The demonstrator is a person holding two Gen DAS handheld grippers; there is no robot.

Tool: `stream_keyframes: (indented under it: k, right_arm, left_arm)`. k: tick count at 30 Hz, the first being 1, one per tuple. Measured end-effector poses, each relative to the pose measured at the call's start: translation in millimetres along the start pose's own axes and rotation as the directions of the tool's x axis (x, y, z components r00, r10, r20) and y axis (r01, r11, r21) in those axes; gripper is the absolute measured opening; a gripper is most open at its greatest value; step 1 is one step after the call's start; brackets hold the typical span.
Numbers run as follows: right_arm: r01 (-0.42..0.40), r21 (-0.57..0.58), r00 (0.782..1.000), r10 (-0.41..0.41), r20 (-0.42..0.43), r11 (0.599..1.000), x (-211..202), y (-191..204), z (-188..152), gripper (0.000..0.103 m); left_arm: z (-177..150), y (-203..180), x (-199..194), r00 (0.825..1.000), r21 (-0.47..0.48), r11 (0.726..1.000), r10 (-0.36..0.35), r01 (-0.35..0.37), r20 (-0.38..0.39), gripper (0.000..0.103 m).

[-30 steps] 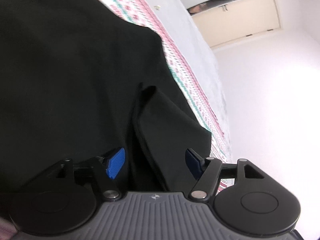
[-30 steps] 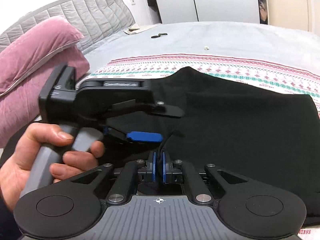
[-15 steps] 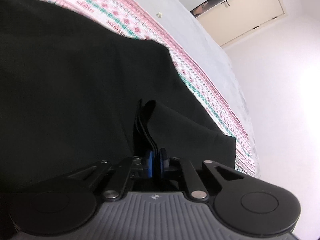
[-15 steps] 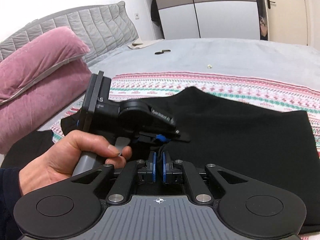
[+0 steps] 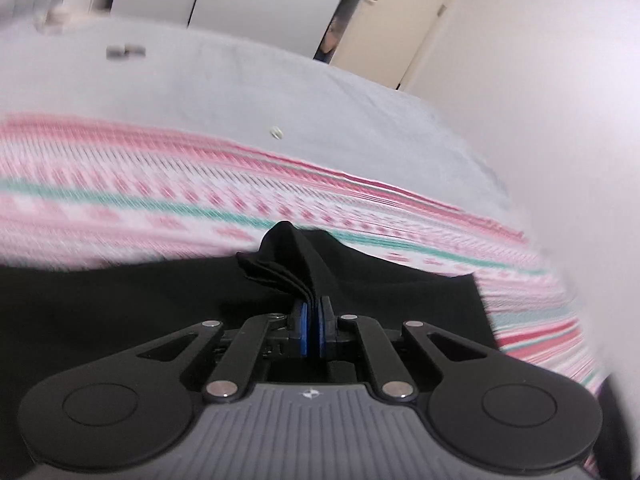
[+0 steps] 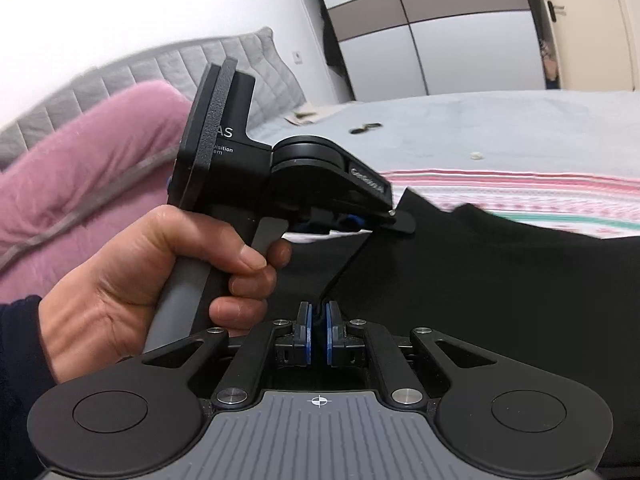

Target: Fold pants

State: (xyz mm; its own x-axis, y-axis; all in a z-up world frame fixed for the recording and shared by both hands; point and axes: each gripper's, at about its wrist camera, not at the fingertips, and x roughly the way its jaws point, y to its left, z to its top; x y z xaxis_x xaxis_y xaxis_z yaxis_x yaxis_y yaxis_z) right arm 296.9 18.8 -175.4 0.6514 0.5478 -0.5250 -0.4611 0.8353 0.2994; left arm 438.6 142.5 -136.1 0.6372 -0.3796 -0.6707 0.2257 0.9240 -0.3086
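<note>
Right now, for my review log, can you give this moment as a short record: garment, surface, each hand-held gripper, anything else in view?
garment: black pants, lying partly spread out
surface: bed with patterned blanket over a grey cover
left hand-held gripper: shut on a bunched, layered edge of the pants
right hand-held gripper: shut on a pants edge, close beside the left one
left hand: wrapped around the left gripper's handle
other: pink pillow, wardrobe

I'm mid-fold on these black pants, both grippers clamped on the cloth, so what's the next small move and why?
Probably carry both pinched edges together across the pants: the left gripper and right gripper are each shut on bunched fabric, lifted above the patterned blanket.
</note>
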Motion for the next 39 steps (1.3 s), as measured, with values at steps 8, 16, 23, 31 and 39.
stream_keyframes:
  k: [8, 16, 23, 31, 39]
  right_arm:
    - [-0.1, 0.028, 0.994, 0.102, -0.045, 0.995, 73.6, 42.6, -7.4, 0.006]
    - [-0.155, 0.031, 0.983, 0.157, -0.093, 0.987, 119.6, 76.5, -13.8, 0.006]
    - [-0.184, 0.072, 0.97, 0.192, -0.146, 0.98, 146.4, 81.9, -21.7, 0.006]
    - [-0.21, 0.165, 0.952, 0.24, -0.19, 0.964, 161.2, 68.5, -27.9, 0.008]
    - [-0.162, 0.165, 0.945, 0.201, -0.257, 0.973, 64.9, -3.3, -21.7, 0.019]
  left_arm:
    - [1.1, 53.4, -18.8, 0.986, 0.134, 0.978, 0.165, -0.16, -0.024, 0.028]
    - [-3.9, 105.3, -24.9, 0.969, 0.134, 0.962, 0.244, -0.238, -0.034, 0.028]
    - [-6.8, 122.1, -18.4, 0.953, 0.128, 0.948, 0.299, -0.291, -0.05, 0.028]
    - [-15.7, 126.8, -16.5, 0.938, 0.124, 0.933, 0.344, -0.337, -0.037, 0.028]
    - [-25.2, 123.3, -21.3, 0.931, 0.143, 0.922, 0.365, -0.359, -0.019, 0.032]
